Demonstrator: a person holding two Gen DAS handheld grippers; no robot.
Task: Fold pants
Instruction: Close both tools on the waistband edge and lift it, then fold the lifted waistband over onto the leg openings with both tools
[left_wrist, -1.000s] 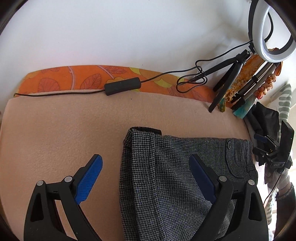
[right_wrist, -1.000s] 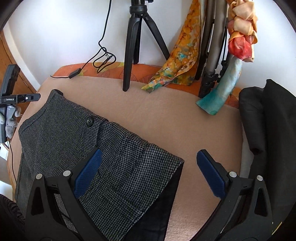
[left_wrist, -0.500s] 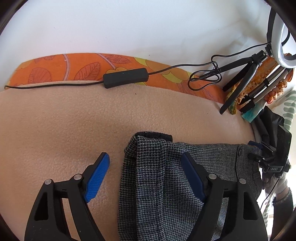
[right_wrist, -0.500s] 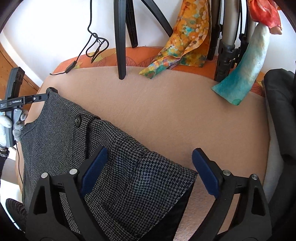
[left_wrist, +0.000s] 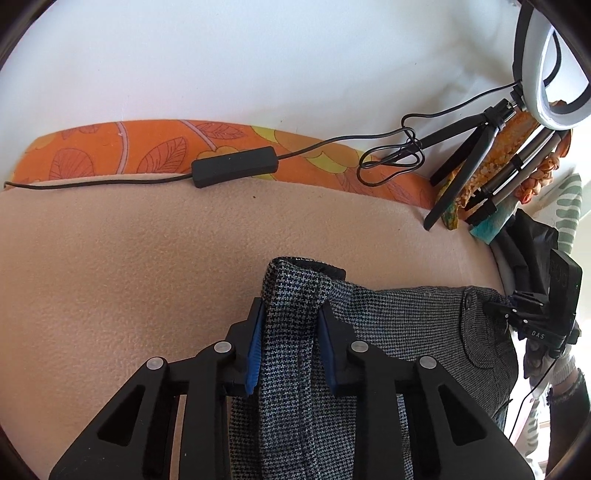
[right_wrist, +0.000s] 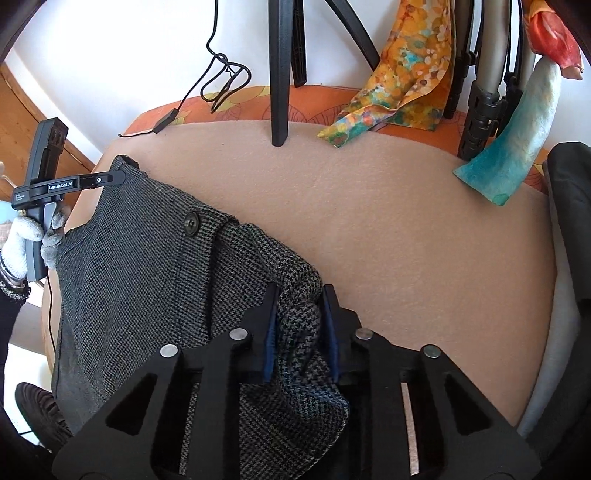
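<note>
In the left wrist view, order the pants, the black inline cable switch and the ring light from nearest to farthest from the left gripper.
1. Pants: pinched in the left gripper.
2. Inline cable switch: ahead, on the orange cloth.
3. Ring light: far upper right.

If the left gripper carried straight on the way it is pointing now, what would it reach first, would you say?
The left gripper, shut on the pants, would first cross bare beige blanket. Beyond that lies the black inline cable box on the orange floral cover, probably slightly left of the line; depth is unclear.
</note>
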